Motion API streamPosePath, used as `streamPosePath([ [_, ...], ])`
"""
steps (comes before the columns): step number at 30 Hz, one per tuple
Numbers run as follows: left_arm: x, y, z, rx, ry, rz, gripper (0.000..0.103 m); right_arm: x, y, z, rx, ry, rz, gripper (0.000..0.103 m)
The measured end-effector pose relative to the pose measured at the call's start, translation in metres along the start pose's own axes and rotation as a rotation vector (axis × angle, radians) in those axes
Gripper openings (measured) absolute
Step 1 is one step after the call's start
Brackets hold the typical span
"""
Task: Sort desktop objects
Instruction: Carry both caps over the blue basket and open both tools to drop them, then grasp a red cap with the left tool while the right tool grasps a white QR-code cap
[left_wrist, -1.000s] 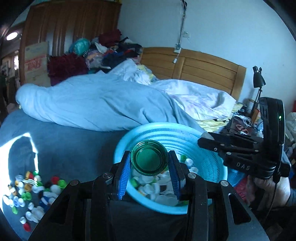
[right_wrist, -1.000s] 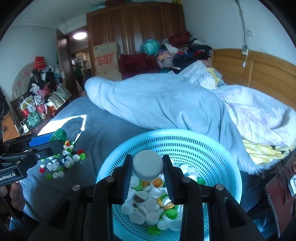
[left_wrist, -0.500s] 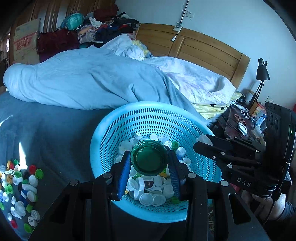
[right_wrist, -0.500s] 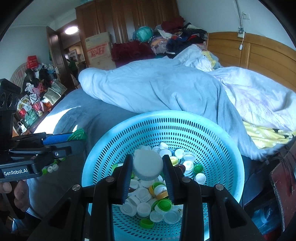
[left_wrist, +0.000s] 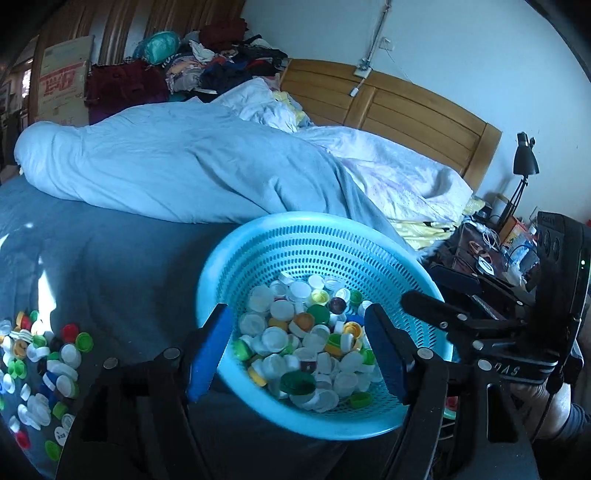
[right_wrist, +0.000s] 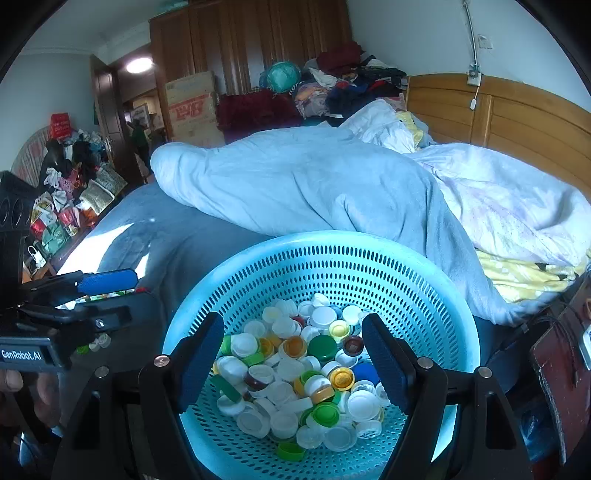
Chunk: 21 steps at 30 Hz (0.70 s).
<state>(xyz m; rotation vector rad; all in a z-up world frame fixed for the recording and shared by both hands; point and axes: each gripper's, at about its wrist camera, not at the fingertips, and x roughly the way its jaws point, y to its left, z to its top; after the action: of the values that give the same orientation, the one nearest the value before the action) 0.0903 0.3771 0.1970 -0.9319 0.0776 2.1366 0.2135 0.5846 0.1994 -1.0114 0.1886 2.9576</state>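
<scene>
Your left wrist camera looks forward and down past its own fingers, close over the blue basket, from the basket's left side; the right gripper shows at its right edge. Your right wrist camera faces the same way, nearer the basket's centre, with the left gripper at its left edge. Both share the basket, the bed and headboard.

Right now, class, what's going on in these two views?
A person with a gripper in each hand is sorting bottle caps into a blue basket on a bed. The left gripper and right gripper hover over the basket, jaws just opened, nothing between them. More loose caps lie on the bed.
</scene>
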Motion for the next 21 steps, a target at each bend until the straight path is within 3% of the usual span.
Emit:
streamPosePath([
  [4,-0.030,0.054,-0.032,-0.065,-0.039,0.084,0.068,0.002,0.015,-0.006,-0.002,0.005,0.037,0.084],
  [10,-0.095,0.177,-0.133,-0.274,-0.064,0.319,0.068,0.026,0.058,-0.029,-0.047,0.079,0.139,0.086],
  [15,-0.132,0.252,-0.205,-0.418,-0.043,0.505,0.068,0.050,0.106,-0.047,-0.113,0.154,0.229,0.086],
  [21,-0.116,0.288,-0.224,-0.432,0.001,0.544,0.068,0.058,0.141,-0.056,-0.183,0.188,0.265,0.086],
])
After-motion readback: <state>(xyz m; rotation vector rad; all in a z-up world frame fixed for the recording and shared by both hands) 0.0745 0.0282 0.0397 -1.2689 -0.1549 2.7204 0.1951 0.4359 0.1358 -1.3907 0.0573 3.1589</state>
